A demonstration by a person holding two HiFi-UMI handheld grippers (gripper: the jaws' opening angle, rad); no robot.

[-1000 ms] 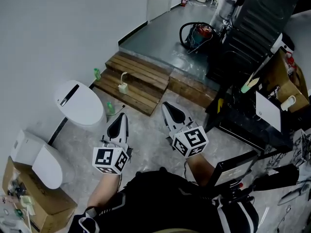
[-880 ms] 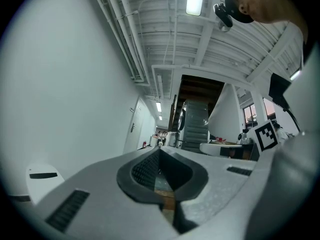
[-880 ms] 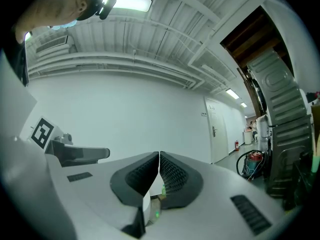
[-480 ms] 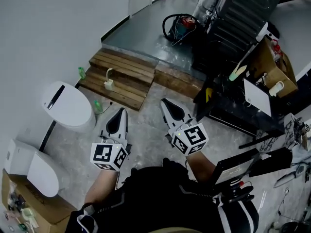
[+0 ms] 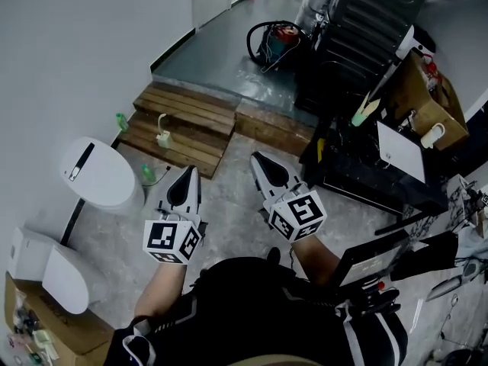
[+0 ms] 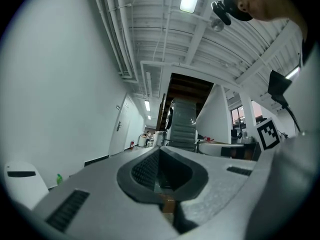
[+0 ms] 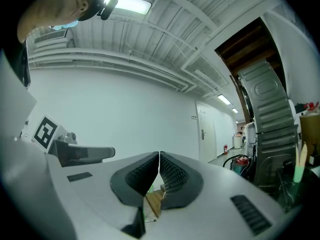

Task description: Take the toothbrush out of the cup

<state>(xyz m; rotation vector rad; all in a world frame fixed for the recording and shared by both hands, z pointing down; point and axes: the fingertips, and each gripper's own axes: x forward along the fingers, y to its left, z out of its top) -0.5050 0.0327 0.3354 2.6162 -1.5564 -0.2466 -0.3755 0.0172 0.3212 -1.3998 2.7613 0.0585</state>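
Note:
Both grippers are held level above the grey floor, side by side. My left gripper [image 5: 187, 176] is shut and holds nothing; in the left gripper view [image 6: 160, 154] its jaws are closed with nothing between them. My right gripper [image 5: 259, 161] is shut and empty too, and its pads meet in the right gripper view [image 7: 159, 157]. A pale and green toothbrush [image 5: 366, 108] stands upright on the dark counter [image 5: 381, 181] to the right of and beyond my right gripper. It also shows at the edge of the right gripper view as a toothbrush [image 7: 300, 163]. Its cup is too dark to make out.
A white toilet [image 5: 95, 175] and a second white fixture [image 5: 42, 261] stand along the left wall. A wooden step platform [image 5: 187, 124] lies ahead, with green bottles [image 5: 147, 174] beside it. A red and black vacuum cleaner [image 5: 274, 40] sits beyond. A cardboard box [image 5: 46, 330] is at the lower left.
The person has walked forward: the toilet and wooden steps have slid left and nearer the grippers. Both grippers have stayed shut and side by side.

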